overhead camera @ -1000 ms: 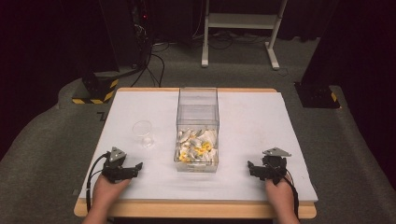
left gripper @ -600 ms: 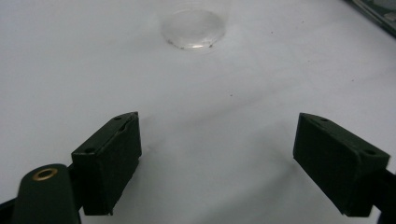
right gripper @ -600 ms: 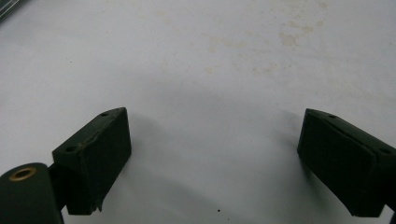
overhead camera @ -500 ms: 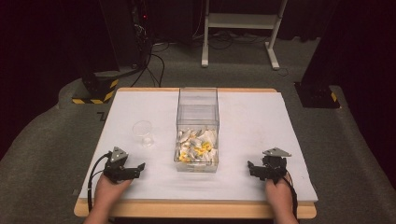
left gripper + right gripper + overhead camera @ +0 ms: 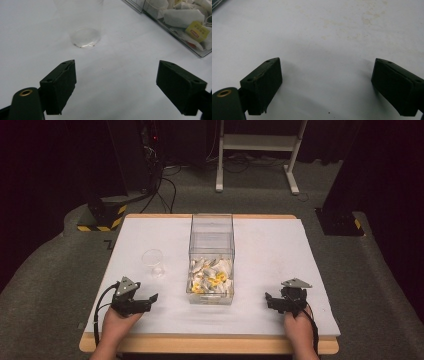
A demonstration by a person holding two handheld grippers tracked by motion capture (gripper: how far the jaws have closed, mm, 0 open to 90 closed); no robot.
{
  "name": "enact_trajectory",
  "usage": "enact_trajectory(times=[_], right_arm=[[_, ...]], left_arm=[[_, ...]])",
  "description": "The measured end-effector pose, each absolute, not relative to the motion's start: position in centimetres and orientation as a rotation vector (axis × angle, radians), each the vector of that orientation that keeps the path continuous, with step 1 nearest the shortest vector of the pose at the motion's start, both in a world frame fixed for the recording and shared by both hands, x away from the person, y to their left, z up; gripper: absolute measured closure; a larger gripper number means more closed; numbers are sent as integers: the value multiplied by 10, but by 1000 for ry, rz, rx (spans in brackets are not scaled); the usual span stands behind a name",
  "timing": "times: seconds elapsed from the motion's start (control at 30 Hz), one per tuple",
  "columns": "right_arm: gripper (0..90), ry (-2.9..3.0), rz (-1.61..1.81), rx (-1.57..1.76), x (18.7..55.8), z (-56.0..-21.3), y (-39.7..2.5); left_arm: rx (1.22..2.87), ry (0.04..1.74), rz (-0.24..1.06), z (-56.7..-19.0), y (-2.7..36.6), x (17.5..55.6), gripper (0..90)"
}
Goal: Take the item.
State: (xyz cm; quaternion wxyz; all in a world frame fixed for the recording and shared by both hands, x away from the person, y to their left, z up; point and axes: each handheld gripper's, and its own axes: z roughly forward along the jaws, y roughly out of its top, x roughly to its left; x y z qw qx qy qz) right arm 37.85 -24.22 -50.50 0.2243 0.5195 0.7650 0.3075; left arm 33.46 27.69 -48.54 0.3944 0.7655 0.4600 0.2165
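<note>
A clear plastic box (image 5: 211, 257) stands mid-table, its near half filled with white and yellow tea bags (image 5: 210, 275). A small clear cup (image 5: 153, 263) stands upright to its left. My left gripper (image 5: 145, 301) rests near the front left of the table, open, jaws wide apart with nothing between them. In the left gripper view the cup's base (image 5: 85, 37) lies just ahead and the box with tea bags (image 5: 185, 22) is at upper right. My right gripper (image 5: 272, 301) rests at the front right, open over bare white tabletop (image 5: 324, 50).
The white table top (image 5: 270, 245) has a wooden front edge (image 5: 210, 345). Beyond the table lie grey floor, cables, a black-and-yellow stand base (image 5: 102, 217) and a white frame's legs (image 5: 255, 160).
</note>
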Motion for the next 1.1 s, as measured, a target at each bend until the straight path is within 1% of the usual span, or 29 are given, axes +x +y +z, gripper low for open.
enact_trajectory(times=[0.6,1.1], right_arm=[[94,2111,849,1434,378,-505,-242],[94,2111,849,1433,378,-505,-242]], left_arm=[[1919,1130,561,-474,272,333,186],[1903,1093,523,-466,263,337,193]])
